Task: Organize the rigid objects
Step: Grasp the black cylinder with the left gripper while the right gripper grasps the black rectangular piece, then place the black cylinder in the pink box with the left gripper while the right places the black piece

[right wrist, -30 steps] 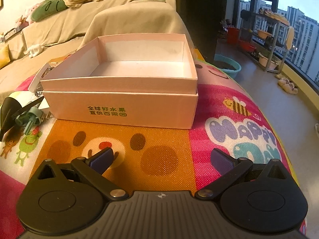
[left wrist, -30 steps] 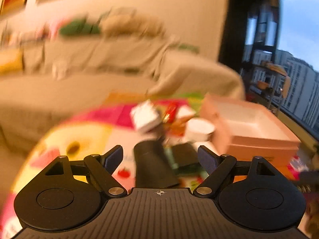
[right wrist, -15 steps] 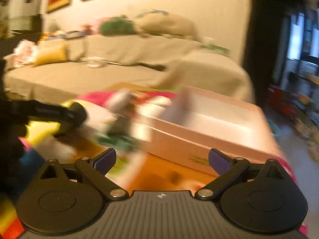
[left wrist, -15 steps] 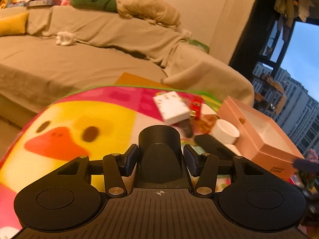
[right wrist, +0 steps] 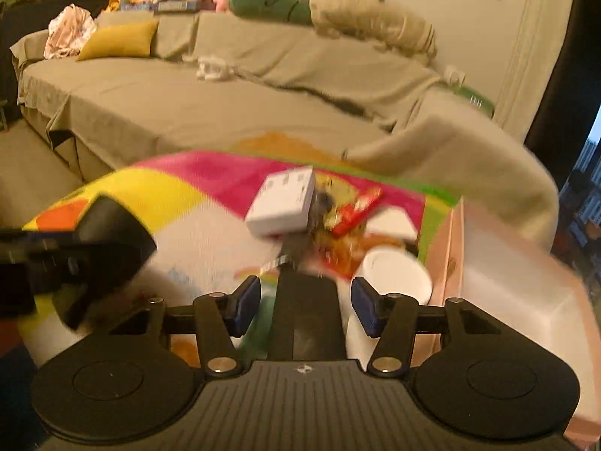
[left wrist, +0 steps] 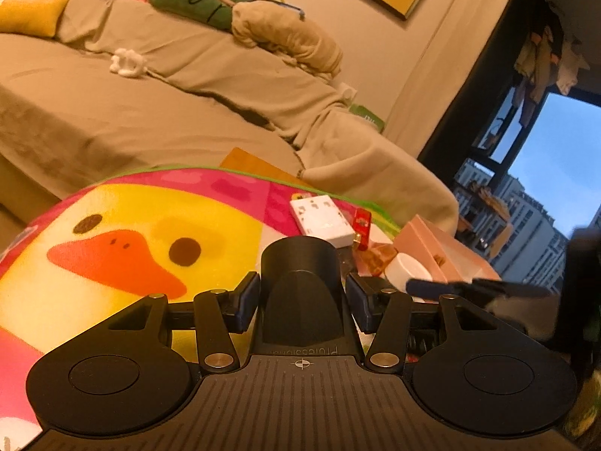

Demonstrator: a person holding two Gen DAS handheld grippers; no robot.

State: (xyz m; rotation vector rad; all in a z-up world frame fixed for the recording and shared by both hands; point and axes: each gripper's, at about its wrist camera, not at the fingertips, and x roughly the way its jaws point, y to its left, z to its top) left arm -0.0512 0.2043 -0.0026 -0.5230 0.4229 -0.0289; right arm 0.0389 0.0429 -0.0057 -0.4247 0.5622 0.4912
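Observation:
My left gripper (left wrist: 302,300) is shut on a black hair-dryer nozzle (left wrist: 300,263) and holds it above the cartoon play mat (left wrist: 124,233). The nozzle and left gripper also show at the left of the right wrist view (right wrist: 109,233). My right gripper (right wrist: 306,306) has its jaws close around a flat black object (right wrist: 304,315), with a small gap on each side. Beyond lie a white box (left wrist: 323,220), a red packet (left wrist: 362,223), a white round container (left wrist: 407,268) and an open pink box (left wrist: 443,251).
A sofa under a beige cover (left wrist: 157,105) stands behind the mat, with cushions and soft toys along its back. A dark window frame (left wrist: 473,105) and balcony are at the right. The right wrist view is motion-blurred.
The left gripper closed on the black nozzle and lifted it. The right gripper swung left from the pink box to the cluttered items and narrowed around the flat black object.

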